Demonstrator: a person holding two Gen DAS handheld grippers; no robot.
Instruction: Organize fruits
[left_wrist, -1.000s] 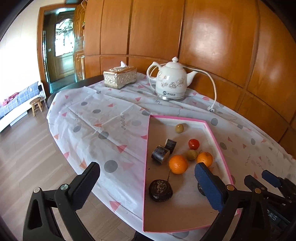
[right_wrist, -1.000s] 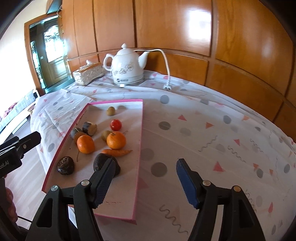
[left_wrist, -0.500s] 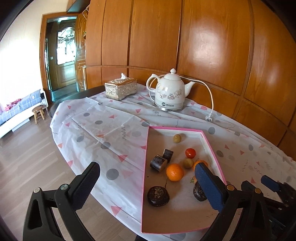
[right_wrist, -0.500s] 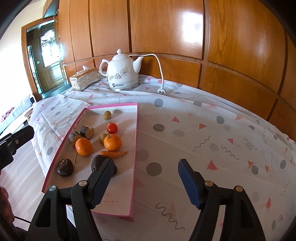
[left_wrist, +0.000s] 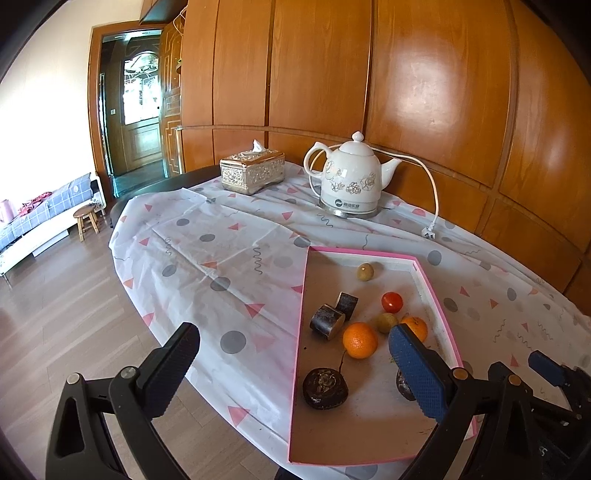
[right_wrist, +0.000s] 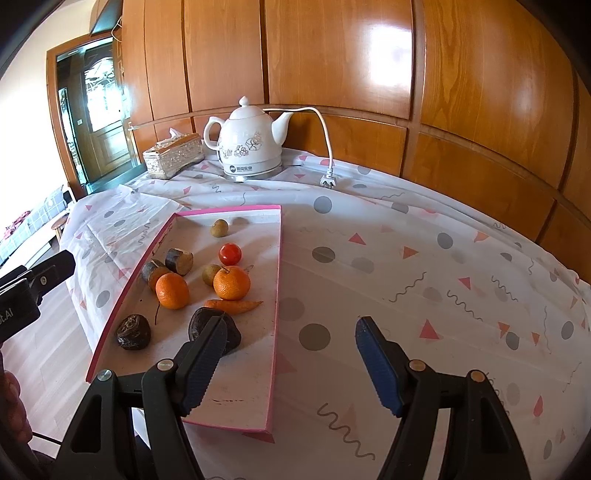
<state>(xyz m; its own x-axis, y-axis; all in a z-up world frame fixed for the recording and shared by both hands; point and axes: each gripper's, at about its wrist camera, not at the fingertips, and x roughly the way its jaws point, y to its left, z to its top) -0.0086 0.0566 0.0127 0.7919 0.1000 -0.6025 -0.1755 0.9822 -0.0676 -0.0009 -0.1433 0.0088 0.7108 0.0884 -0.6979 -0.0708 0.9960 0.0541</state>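
Note:
A pink-rimmed tray (left_wrist: 301, 314) lies on the patterned tablecloth. It holds two oranges (left_wrist: 360, 339) (left_wrist: 415, 326), a red tomato (left_wrist: 391, 301), two small brownish fruits (left_wrist: 365, 271) (left_wrist: 386, 322), two dark cut stalk pieces (left_wrist: 327, 320) and a dark wrinkled fruit (left_wrist: 325, 387). In the right wrist view a carrot (right_wrist: 234, 305) lies beside a second dark fruit (right_wrist: 201, 325), which the left finger partly hides. My left gripper (left_wrist: 291, 336) hovers open over the tray's near left rim, holding nothing. My right gripper (right_wrist: 291, 325) stands open over the tray's right rim (right_wrist: 279, 277), also empty.
A white floral kettle (left_wrist: 351, 181) with its cord and loose plug (left_wrist: 428, 232) stands at the back, with a tissue box (left_wrist: 253, 171) to its left. Wood panelling backs the table. The table edge (left_wrist: 122, 258) drops to the floor on the left.
Both views have shifted only slightly. Nothing on the tray has moved, and both grippers stay open.

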